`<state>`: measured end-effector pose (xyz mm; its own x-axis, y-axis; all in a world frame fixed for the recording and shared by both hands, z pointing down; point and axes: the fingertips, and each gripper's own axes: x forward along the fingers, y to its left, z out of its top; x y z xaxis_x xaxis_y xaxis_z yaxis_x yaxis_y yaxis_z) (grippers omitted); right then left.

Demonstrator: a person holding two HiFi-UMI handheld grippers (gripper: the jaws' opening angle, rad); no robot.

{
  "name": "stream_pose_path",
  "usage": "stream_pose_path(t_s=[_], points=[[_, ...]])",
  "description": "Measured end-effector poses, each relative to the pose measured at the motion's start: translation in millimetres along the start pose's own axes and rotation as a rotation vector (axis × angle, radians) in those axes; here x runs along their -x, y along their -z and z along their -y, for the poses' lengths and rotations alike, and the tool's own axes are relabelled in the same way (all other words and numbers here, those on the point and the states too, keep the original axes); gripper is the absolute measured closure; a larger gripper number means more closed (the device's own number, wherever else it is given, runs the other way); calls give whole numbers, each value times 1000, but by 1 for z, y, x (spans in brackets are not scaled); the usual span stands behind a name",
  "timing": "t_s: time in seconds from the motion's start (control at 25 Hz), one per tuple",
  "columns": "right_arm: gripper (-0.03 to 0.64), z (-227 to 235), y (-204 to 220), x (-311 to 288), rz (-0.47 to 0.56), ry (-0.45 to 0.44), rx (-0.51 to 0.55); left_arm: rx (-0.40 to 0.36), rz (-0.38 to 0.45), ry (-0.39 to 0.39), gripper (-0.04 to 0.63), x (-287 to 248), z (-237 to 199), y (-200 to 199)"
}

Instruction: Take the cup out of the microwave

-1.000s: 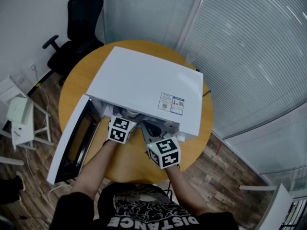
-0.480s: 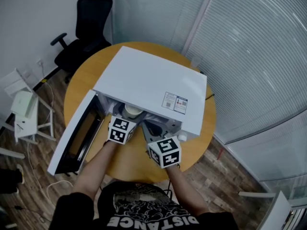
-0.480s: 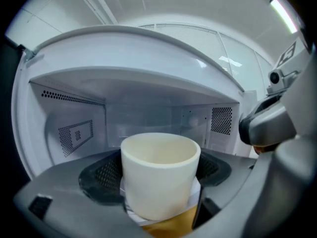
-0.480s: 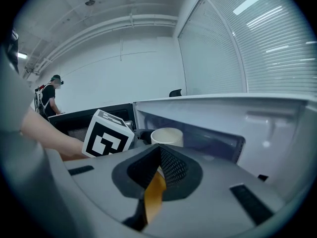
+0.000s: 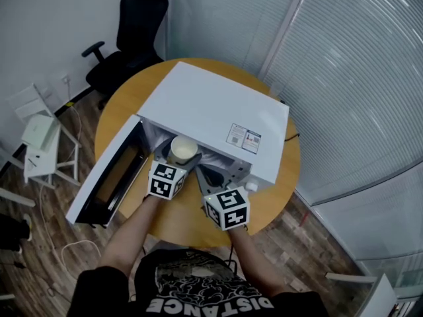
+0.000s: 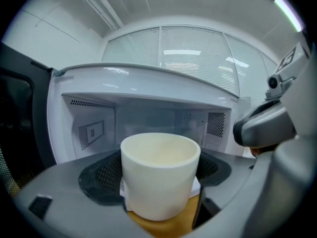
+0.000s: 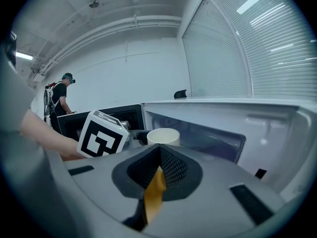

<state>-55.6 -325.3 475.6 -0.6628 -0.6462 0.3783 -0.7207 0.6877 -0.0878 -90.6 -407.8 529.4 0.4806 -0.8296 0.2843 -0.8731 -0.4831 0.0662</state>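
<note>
A cream cup (image 5: 184, 148) hangs at the mouth of the white microwave (image 5: 218, 107), just in front of its cavity. My left gripper (image 5: 178, 158) is shut on the cup, one jaw on each side. In the left gripper view the cup (image 6: 159, 180) fills the space between the pads, with the empty cavity (image 6: 158, 120) behind it. My right gripper (image 5: 210, 177) hovers shut to the right of the cup, holding nothing. The right gripper view has the cup (image 7: 163, 136) beyond the closed jaws (image 7: 158, 170).
The microwave door (image 5: 109, 174) stands wide open to the left. The microwave rests on a round wooden table (image 5: 178, 220). A black office chair (image 5: 132, 51) and a small white stand (image 5: 39, 144) lie beyond. Blinds (image 5: 357, 78) line the right. A person (image 7: 59, 100) stands far off.
My left gripper has drawn the cup out of the cavity toward me; it was hidden under the microwave's top and now shows fully. The right gripper has barely moved.
</note>
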Motion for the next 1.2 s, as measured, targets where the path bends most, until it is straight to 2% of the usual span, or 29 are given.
stream_pose_path(t_s=[1.2], points=[[601, -50, 18, 56, 9, -140, 36, 68, 20, -215, 163, 116, 33, 9]])
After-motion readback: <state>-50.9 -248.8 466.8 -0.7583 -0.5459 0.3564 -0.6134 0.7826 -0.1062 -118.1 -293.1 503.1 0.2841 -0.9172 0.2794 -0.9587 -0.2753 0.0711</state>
